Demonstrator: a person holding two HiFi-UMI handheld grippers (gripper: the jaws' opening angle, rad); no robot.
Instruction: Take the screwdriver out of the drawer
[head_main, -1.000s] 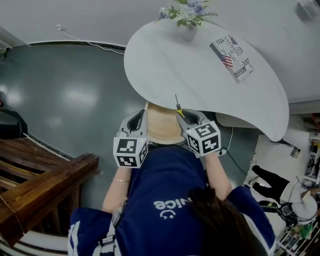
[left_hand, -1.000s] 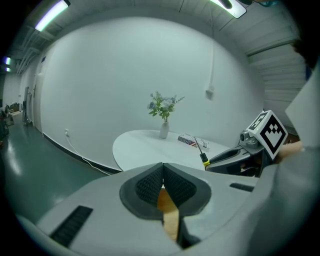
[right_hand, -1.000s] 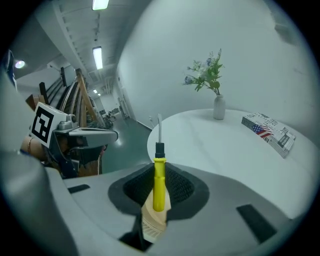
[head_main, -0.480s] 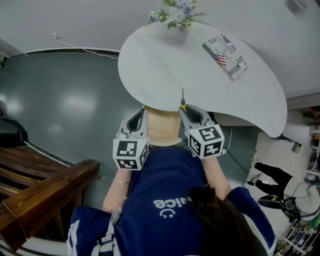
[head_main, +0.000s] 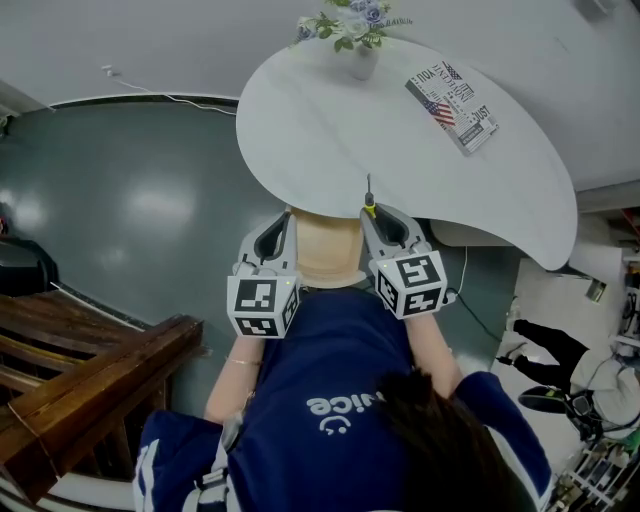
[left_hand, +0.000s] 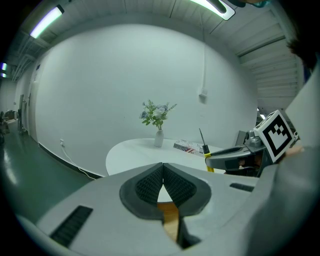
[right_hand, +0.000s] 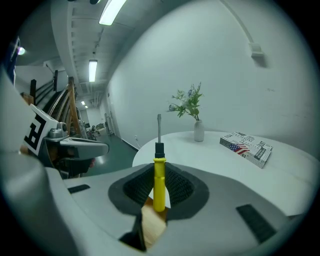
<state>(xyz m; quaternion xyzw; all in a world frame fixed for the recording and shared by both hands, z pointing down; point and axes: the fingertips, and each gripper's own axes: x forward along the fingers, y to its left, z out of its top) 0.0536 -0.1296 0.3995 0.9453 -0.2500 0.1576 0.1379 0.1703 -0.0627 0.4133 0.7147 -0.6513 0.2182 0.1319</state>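
Note:
My right gripper (right_hand: 159, 192) is shut on a screwdriver (right_hand: 159, 175) with a yellow handle, black collar and thin metal shaft that stands upright out of the jaws. In the head view the screwdriver (head_main: 369, 203) sticks up in front of the right gripper (head_main: 378, 222), over the near edge of the round white table (head_main: 330, 130). The left gripper (left_hand: 162, 184) is shut with nothing between its pads. It hangs level with the right one, to its left (head_main: 282, 232). Between and below the grippers shows a light wooden drawer (head_main: 328, 250). In the left gripper view the screwdriver (left_hand: 204, 145) pokes up at the right.
A white vase with flowers (head_main: 357, 35) stands at the table's far edge, and a printed book (head_main: 452, 95) lies at the far right. A dark wooden railing (head_main: 90, 370) is at the lower left. A cable (head_main: 150, 95) runs along the grey floor by the wall.
Both grippers have risen a little, and the right one has tipped the screwdriver from a leftward lean to upright. The grip on it is unchanged.

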